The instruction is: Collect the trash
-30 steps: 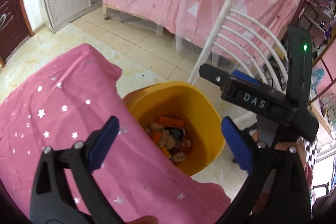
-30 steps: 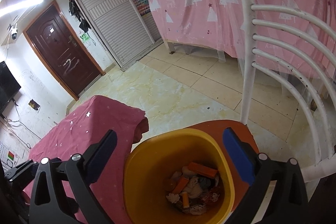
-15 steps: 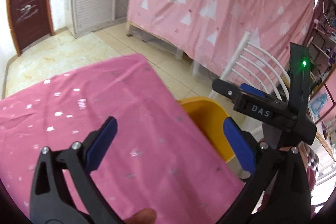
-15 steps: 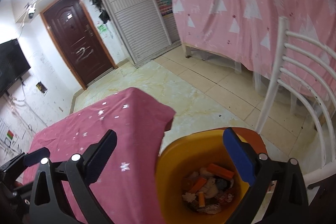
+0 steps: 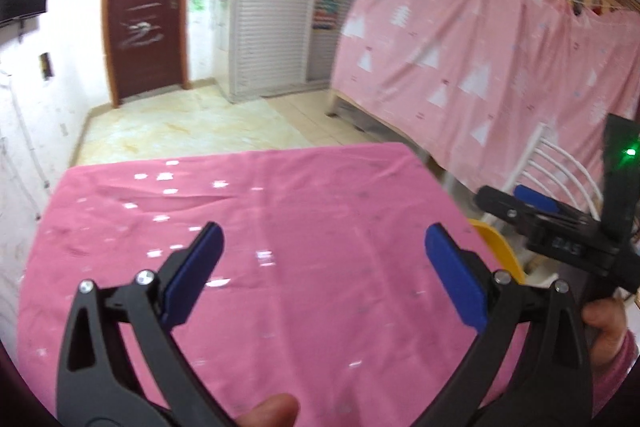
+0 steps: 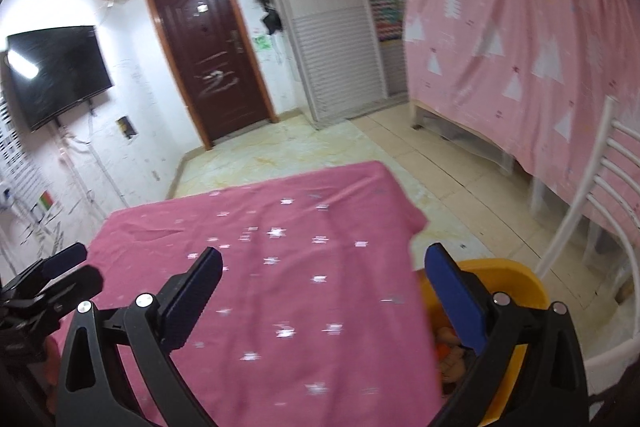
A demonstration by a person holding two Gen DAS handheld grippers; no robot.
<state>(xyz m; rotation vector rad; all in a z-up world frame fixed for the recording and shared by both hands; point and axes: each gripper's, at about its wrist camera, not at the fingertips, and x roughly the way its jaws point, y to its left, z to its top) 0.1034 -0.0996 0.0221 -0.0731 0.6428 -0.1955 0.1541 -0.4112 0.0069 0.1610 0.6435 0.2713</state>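
A yellow bin [image 6: 516, 275] stands at the table's right edge with trash pieces [image 6: 450, 343] in it, orange and pale. In the left wrist view only its rim [image 5: 500, 247] shows. My left gripper [image 5: 320, 267] is open and empty above the pink star-print tablecloth [image 5: 304, 227]. My right gripper [image 6: 320, 291] is open and empty, over the tablecloth [image 6: 280, 247] and the bin's left rim. The right gripper's body shows in the left wrist view [image 5: 560, 227]. The left gripper shows at the right wrist view's left edge [image 6: 48, 279]. No trash shows on the cloth.
A white slatted chair [image 6: 592, 195] stands right of the bin. A pink curtain with white trees [image 5: 480, 59] hangs at the right. A brown door [image 6: 208, 51], a louvered cupboard [image 6: 336, 27] and a wall TV [image 6: 56, 71] are at the back. Tiled floor lies beyond the table.
Both grippers have swung left and up from over the bin toward the table. The bin has slid to the right edge of both views; the tablecloth now fills the foreground.
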